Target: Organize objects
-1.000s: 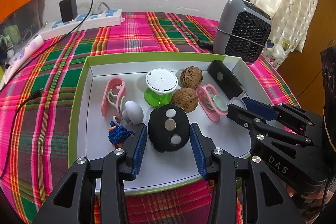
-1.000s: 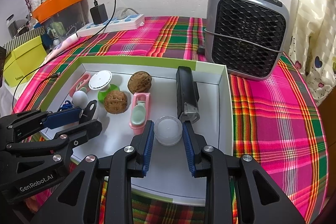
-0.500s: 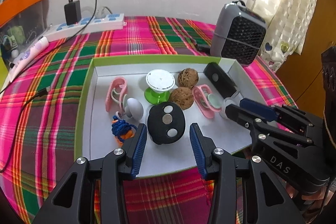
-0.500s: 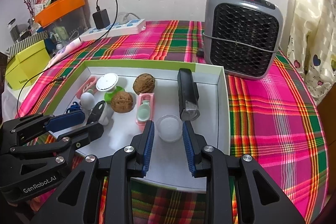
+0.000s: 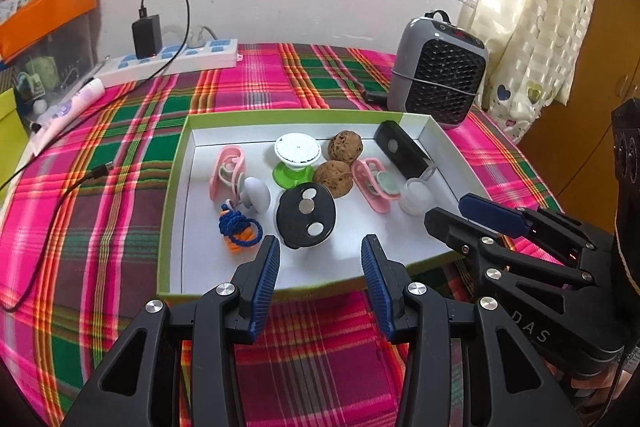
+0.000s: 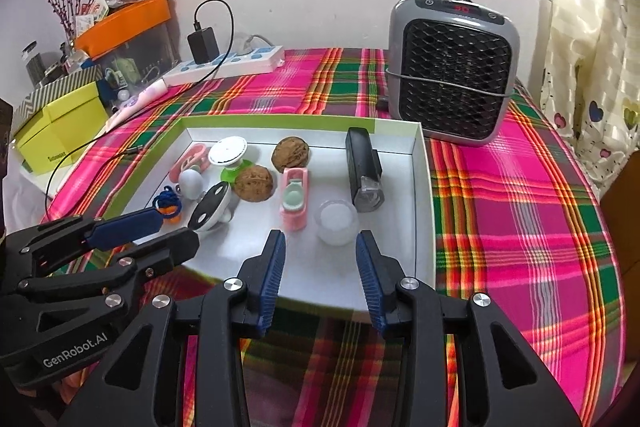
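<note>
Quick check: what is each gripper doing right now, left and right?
Left gripper: open, holding nothing.
Right gripper: jaws opening, nothing between them; clear cup sits just ahead.

Left gripper (image 5: 320, 251) parted and empty; right gripper (image 6: 320, 247) opening, empty.

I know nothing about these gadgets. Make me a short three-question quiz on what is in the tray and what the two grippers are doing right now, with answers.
1. True or false: the left gripper is clamped on the black oval disc.
2. How many walnuts lie in the tray?
3. What lies nearest ahead of the right gripper: A) the clear round cup, B) the grey heater, C) the power strip?

Key
1. False: nothing is between its fingers; the disc lies ahead of them.
2. Two, beside each other.
3. A. The jaws are opening, with nothing between them.
</note>
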Tool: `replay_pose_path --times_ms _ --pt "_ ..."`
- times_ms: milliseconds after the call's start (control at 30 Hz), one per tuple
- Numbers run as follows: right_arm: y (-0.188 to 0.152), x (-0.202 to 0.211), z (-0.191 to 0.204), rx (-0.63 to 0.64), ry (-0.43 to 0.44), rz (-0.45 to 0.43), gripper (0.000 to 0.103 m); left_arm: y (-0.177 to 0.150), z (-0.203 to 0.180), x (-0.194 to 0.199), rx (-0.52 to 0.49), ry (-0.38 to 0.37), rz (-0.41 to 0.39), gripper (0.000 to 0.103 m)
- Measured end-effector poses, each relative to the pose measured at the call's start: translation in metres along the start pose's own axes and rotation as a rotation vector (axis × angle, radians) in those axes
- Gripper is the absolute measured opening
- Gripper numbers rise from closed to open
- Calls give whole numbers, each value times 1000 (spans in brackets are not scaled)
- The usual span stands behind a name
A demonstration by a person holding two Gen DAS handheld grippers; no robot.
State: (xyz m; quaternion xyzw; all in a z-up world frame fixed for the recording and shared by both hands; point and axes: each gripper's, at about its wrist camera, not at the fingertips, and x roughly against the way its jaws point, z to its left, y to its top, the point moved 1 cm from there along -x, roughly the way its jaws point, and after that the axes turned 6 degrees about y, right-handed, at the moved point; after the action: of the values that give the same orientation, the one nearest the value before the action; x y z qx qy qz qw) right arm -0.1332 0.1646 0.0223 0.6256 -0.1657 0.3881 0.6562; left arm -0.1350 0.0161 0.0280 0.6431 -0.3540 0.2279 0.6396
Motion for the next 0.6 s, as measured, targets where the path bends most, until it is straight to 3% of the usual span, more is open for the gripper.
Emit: replay_pose_path --times_ms 600 --pt "-29 34 21 12 -1 -42 38 -35 -5 34 -8 40 -49 41"
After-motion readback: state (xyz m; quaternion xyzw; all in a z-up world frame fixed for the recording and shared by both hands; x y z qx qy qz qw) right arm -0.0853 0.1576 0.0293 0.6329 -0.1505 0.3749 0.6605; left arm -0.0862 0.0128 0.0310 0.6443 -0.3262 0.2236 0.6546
